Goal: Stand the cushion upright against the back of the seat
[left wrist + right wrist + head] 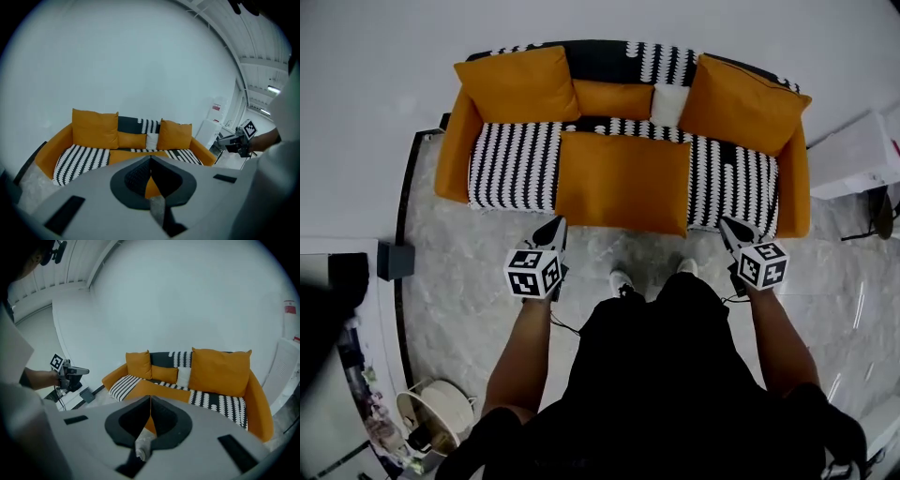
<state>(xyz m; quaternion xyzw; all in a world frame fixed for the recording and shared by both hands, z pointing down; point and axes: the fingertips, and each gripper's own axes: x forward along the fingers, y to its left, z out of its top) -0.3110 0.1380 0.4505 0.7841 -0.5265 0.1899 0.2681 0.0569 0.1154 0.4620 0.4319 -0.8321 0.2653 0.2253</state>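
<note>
A large orange cushion (623, 183) lies flat on the middle of the striped seat of an orange sofa (450, 150); it also shows as a low orange slab (126, 155) (157, 390) in both gripper views. My left gripper (551, 228) hangs just in front of the cushion's front left corner, apart from it, jaws shut and empty (150, 161). My right gripper (733, 228) is off the sofa's front edge, right of the cushion, also shut and empty (150, 404). Two big orange cushions (520, 84) (741, 103) stand upright against the backrest.
A small orange cushion (614, 98) and a small white one (668, 105) lean at the back centre. A grey box (395, 260) sits on the floor at left, a white cabinet (858, 155) at right. The person's feet (622, 279) stand on marble floor before the sofa.
</note>
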